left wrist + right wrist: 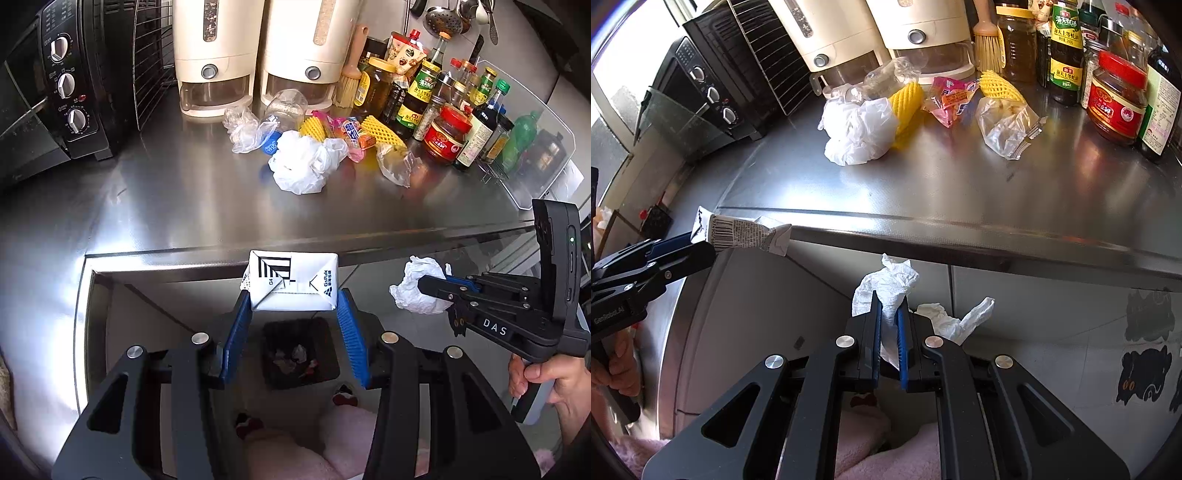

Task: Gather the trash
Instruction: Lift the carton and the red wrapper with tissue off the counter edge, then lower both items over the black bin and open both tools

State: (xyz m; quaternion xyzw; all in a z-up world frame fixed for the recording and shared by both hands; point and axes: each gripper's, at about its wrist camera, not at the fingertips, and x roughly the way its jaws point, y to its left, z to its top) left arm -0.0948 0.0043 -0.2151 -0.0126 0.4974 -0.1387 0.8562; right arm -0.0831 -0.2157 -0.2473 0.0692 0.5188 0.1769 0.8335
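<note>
Your left gripper (pixel 293 295) clamps the light, crushable milk carton (pixel 293 282) by its sides above the trash bin (pixel 300 354); your right gripper (pixel 889 325) pinches soft crumpled tissue (pixel 886 286).

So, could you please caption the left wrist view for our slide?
Left gripper holds a flattened white carton above the black bin, trash remaining on the steel counter.
</note>
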